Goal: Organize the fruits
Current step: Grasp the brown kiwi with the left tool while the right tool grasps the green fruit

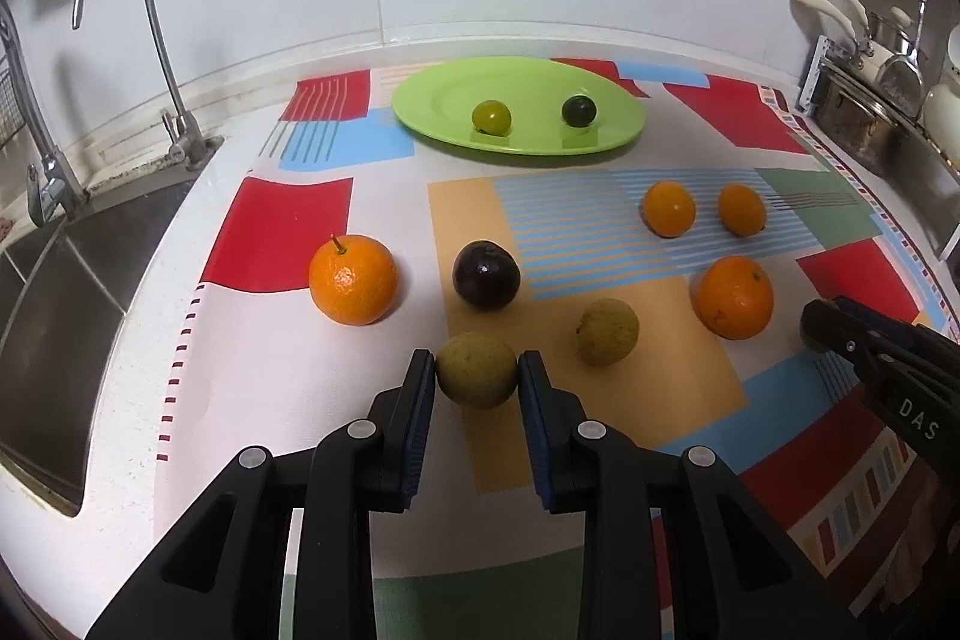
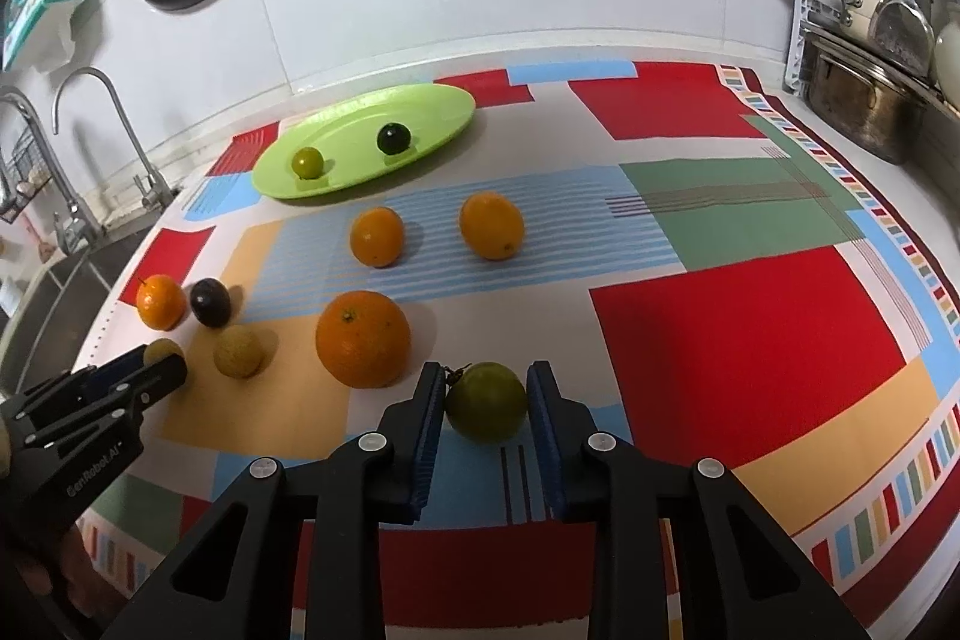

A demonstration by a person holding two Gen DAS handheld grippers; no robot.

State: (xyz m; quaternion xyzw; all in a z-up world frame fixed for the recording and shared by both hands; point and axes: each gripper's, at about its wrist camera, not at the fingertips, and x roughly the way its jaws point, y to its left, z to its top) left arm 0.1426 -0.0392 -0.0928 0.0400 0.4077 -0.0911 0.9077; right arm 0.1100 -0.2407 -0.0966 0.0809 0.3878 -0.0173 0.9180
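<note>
So the table has this loud patchwork cloth on it, and a lime green plate sits at the back with two small fruits on it, one yellow-green and one dark green. Four oranges, a dark plum and a tan fruit lie loose on the cloth. The left claw is clamped on a tan round fruit, the right claw pinches a green stemmed fruit, both resting on the cloth.
</note>
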